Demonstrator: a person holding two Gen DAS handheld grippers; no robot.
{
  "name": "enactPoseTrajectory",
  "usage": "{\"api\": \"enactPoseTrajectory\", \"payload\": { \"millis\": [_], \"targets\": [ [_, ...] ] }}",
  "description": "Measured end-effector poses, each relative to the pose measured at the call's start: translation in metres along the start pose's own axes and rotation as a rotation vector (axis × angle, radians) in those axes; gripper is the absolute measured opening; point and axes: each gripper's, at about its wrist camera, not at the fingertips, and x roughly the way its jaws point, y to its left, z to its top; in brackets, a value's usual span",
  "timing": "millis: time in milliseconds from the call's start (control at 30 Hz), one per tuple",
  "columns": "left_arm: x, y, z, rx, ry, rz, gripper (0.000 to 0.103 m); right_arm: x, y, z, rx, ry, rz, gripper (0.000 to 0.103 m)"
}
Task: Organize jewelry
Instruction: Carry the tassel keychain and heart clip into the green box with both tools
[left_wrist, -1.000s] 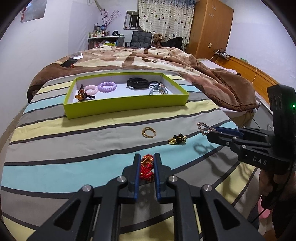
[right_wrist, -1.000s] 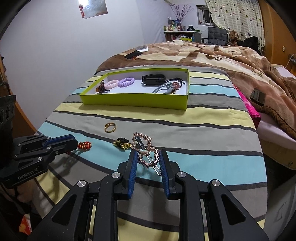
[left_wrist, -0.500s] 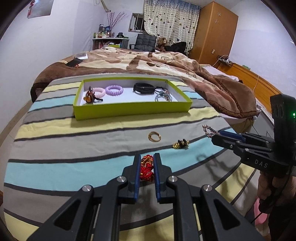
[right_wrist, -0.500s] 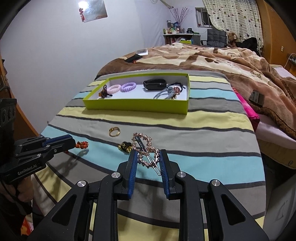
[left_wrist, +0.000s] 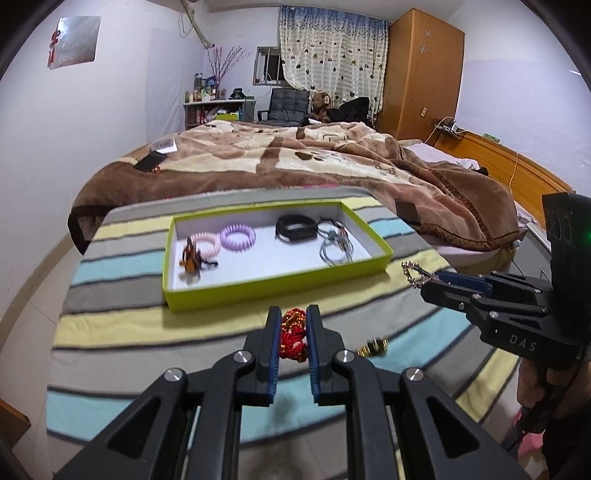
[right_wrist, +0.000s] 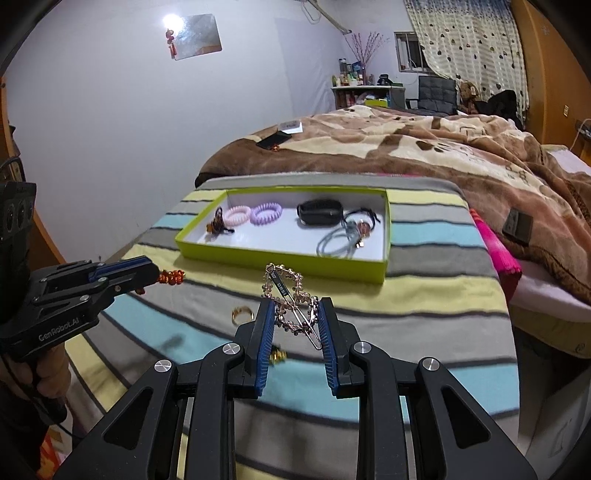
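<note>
My left gripper (left_wrist: 291, 332) is shut on a red and gold beaded bracelet (left_wrist: 293, 334) and holds it above the striped blanket, just before the green tray (left_wrist: 192, 295). It also shows in the right wrist view (right_wrist: 147, 275) with the bracelet (right_wrist: 171, 277). My right gripper (right_wrist: 295, 321) is shut on a rose-gold hair clip (right_wrist: 291, 302), also lifted, near the tray's front wall (right_wrist: 280, 258). It shows at the right of the left wrist view (left_wrist: 428, 282). The tray holds a pink coil tie (left_wrist: 205, 242), a purple coil tie (left_wrist: 238, 236), a black band (left_wrist: 297, 227) and grey cords (left_wrist: 334, 251).
A gold ring (right_wrist: 242, 315) and a small gold-black piece (left_wrist: 373, 347) lie on the striped blanket (left_wrist: 122, 325) below the grippers. A brown blanket (left_wrist: 295, 155) covers the bed behind the tray, with a phone (left_wrist: 149, 162) on it. The bed edge drops off at right.
Both grippers have risen and moved forward toward the tray with their items still held. The ring and the gold-black piece now lie below and behind the fingertips.
</note>
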Motion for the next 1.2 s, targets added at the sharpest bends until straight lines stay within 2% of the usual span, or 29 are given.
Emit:
{"api": "enactPoseTrajectory", "payload": {
  "millis": [267,500,800,1200],
  "targets": [
    [0.025,0.017,0.033,-0.003,-0.012,0.024,0.014,0.021,0.0,0.027,-0.007,0.001,0.001,0.025],
    [0.054,0.03,0.054,0.002,-0.007,0.042,0.014,0.057,0.001,0.045,-0.027,0.041,-0.002,0.025],
    [0.095,0.05,0.055,-0.017,0.039,0.057,0.014,0.106,-0.012,0.057,0.006,0.111,-0.008,0.025],
    [0.136,0.06,0.048,-0.022,0.111,0.061,0.014,0.146,-0.013,0.064,-0.001,0.172,-0.025,0.025]
  ]
}}
